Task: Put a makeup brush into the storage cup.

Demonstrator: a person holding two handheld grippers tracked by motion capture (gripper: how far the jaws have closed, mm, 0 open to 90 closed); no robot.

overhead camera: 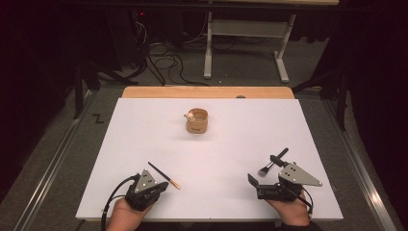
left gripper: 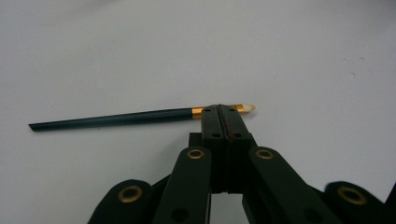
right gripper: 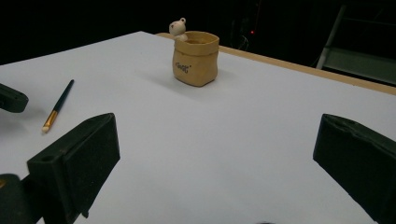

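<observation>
Thin brush (left gripper: 116, 118) in left hand-held gripper (left gripper: 223, 111)

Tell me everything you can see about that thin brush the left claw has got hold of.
The thin brush has a long, dark, tapering handle, a gold metal band and a pale, pointed tip. It lies flat on the white table, near the front left. The left gripper is shut on it at the gold band, so the tip pokes out one side and the handle runs out the other.
</observation>
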